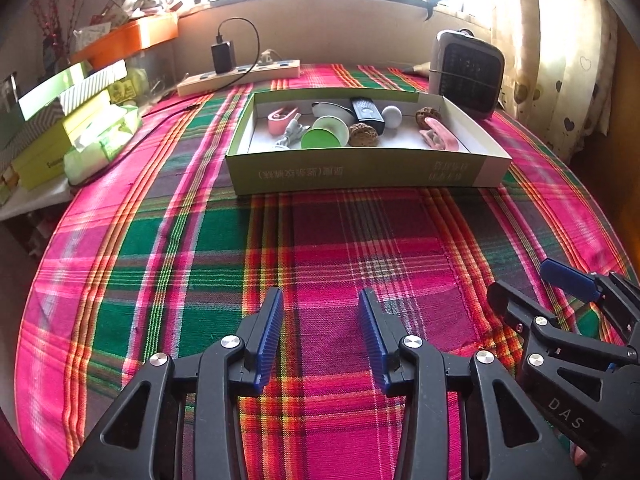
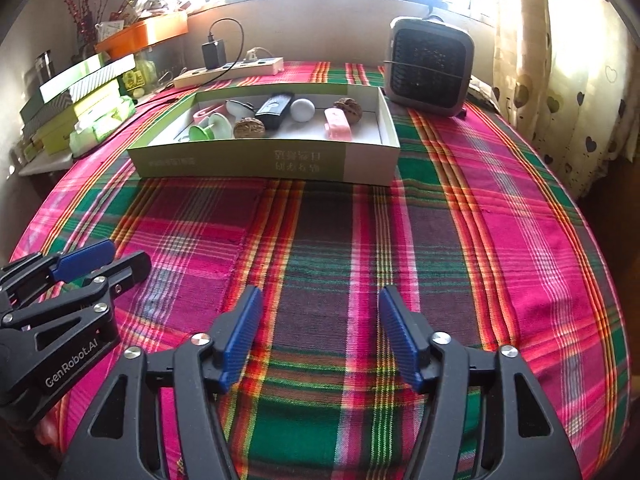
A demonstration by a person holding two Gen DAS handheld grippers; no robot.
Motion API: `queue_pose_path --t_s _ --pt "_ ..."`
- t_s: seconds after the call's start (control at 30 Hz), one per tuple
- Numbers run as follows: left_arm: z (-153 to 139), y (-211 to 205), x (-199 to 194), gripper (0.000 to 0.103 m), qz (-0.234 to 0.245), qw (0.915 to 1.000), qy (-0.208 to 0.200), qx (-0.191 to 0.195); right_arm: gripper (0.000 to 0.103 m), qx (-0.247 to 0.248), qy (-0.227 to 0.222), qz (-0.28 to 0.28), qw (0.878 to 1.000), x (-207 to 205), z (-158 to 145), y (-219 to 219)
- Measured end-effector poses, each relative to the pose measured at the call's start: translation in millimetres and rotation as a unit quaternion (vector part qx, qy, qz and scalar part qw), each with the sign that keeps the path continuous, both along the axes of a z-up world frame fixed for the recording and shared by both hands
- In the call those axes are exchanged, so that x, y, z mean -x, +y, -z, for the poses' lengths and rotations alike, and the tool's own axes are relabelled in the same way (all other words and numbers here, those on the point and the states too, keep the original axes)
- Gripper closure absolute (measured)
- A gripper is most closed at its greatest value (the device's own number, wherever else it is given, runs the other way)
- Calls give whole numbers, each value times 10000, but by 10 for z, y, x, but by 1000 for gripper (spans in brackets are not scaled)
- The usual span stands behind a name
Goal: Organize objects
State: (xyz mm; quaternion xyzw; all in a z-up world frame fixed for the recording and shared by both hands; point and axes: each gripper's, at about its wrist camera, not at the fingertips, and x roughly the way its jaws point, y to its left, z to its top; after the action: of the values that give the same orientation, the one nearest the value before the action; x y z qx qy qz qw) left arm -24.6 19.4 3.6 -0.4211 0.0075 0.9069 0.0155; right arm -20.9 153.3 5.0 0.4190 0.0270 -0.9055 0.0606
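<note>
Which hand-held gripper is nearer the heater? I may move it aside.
Right: the heater lies ahead, slightly right. From the left it sits farther right, beyond the box.

- Both wrist views look forward, low over the plaid worktop [image 1: 320,232], toward the window.
- Both share the box [image 1: 360,168] and heater [image 2: 430,66]; each sees the other tool at its edge.

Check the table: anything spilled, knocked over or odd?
Nothing stands out. The small things all lie inside the box, the heater stands upright behind it, and both tongs, left and right, are open and hold nothing.
</note>
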Motion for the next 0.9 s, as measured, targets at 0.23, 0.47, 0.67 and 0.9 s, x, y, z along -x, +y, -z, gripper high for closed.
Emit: queue_pose_path --t_s 0.23,0.47,0.67,0.9 --pt "4 10 -9 65 -11 10000 4 -26 40 -24 -4 3 10000 11 4 9" --pt "3 14 -11 64 -11 10000 2 -18 40 -23 6 -1 10000 13 9 11" --pt "4 16 -12 64 -12 10000 2 -20 40 -21 7 0 10000 13 12 10" --pt "6 18 -13 64 -11 10000 1 -17 39 -19 5 -2 10000 13 12 9"
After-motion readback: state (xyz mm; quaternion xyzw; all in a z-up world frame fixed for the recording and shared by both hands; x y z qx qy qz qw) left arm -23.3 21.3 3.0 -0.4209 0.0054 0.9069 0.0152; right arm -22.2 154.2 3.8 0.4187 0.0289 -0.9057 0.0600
